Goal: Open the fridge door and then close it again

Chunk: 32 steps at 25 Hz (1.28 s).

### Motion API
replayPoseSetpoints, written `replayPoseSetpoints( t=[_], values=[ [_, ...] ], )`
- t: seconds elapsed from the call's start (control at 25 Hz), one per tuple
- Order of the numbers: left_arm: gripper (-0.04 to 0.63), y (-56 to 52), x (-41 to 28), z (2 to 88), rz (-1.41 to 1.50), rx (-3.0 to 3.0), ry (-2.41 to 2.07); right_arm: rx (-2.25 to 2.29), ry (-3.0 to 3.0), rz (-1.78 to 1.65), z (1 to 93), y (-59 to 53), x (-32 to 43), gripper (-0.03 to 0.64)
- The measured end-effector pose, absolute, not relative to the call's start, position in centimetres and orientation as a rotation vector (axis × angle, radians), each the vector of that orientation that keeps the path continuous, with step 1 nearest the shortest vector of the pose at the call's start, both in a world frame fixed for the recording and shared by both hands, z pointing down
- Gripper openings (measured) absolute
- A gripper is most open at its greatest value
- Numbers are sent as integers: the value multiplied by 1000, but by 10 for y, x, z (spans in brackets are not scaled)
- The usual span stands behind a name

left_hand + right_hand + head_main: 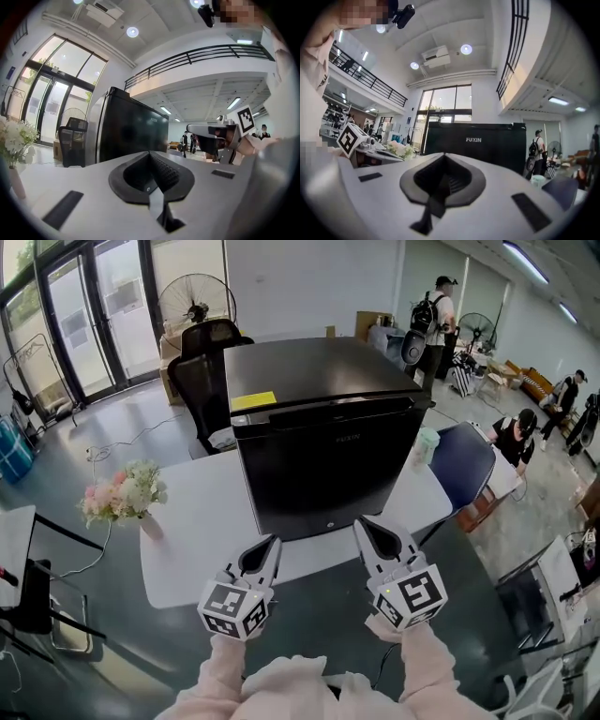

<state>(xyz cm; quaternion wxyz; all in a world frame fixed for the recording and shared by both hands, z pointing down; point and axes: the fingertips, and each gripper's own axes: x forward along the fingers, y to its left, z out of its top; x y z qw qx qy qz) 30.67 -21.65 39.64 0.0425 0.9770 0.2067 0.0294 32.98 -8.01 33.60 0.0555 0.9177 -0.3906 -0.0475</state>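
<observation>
A black mini fridge (319, 456) stands on a white table (192, 531), its door closed and facing me, with a yellow label (253, 400) on its top. My left gripper (267, 547) hovers level over the table's front edge, just short of the door's lower left, shut and empty. My right gripper (367, 525) is at the door's lower right, also shut with nothing in it. In the left gripper view its own jaws (151, 157) meet in front of the fridge (126, 136). The right gripper view has closed jaws (443, 159) pointing at the fridge door (487, 145).
A vase of pale flowers (122, 495) sits at the table's left end. A black office chair (202, 371) stands behind the fridge and a blue chair (464, 465) to its right. People (433, 315) are at the back right, and a fan (195, 298) is at the back.
</observation>
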Motion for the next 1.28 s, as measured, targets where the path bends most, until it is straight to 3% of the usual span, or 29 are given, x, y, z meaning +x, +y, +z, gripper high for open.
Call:
replayPoseSetpoints(
  t=[0.4, 1.28],
  values=[
    [11, -224, 290, 412, 100, 2969, 553, 2992, -1099, 55, 394, -65, 306, 8],
    [11, -232, 280, 427, 148, 2955, 569, 3022, -1110, 149, 413, -75, 301, 8]
  ],
)
